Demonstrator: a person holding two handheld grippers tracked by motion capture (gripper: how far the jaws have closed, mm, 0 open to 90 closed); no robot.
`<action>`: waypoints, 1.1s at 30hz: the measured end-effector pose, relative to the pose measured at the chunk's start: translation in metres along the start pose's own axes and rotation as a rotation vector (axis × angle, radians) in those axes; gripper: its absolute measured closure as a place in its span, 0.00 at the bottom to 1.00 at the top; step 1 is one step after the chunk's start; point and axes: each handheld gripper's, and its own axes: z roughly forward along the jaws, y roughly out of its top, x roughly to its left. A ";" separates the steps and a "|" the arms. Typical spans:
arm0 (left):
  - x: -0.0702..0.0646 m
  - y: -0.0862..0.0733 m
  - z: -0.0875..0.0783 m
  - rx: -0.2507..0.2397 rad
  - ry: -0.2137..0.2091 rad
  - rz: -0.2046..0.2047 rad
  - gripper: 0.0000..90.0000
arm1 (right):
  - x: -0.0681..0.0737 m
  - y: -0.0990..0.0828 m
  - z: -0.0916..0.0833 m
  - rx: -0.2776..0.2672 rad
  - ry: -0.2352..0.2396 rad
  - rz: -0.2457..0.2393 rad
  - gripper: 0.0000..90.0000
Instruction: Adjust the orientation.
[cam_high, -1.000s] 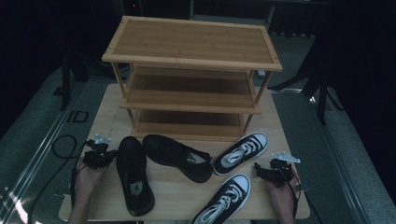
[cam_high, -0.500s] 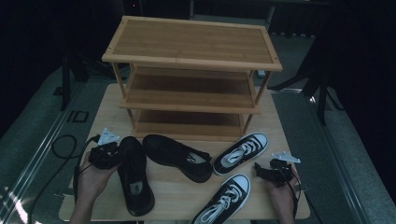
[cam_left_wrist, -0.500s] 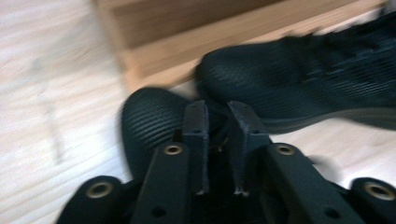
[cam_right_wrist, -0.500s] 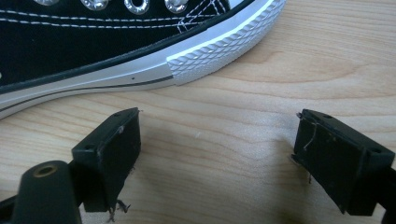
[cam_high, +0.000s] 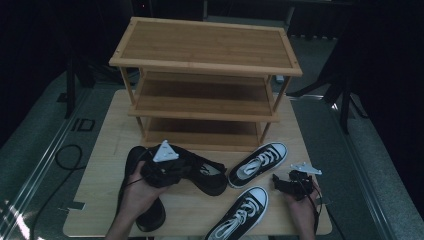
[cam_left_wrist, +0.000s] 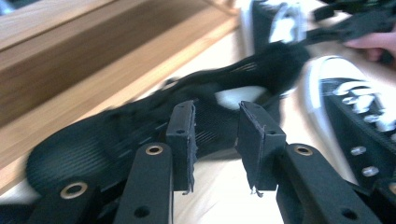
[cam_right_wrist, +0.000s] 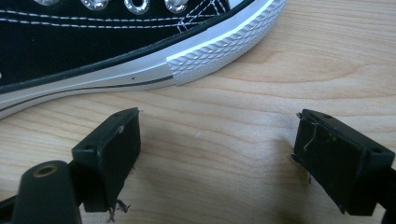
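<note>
Before the left claw (cam_left_wrist: 215, 144), a plain black shoe (cam_left_wrist: 140, 135).

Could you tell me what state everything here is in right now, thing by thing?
Left gripper: jaws open, just widened, nothing between them, over the black shoe.
Right gripper: open, empty, above the table.
Other black shoe: lying flat.
Two sneakers: upright, laced.
Rack: shelves bare.

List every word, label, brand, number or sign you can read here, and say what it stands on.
"ID": pale letters on the grey floor mat left of the table, in the high view.
No brand or label can be read on the sneakers or the black shoes; none stands on the wooden rack.
</note>
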 end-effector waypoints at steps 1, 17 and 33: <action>-0.005 0.003 0.005 -0.001 -0.013 0.007 0.75 | 0.000 0.000 0.000 0.000 0.000 0.000 0.16; -0.037 0.021 0.059 0.048 -0.130 0.098 0.79 | 0.000 0.000 0.000 0.000 0.002 -0.002 0.16; -0.048 0.014 0.053 0.093 -0.177 0.163 0.98 | 0.000 0.000 0.000 0.000 0.002 -0.003 0.16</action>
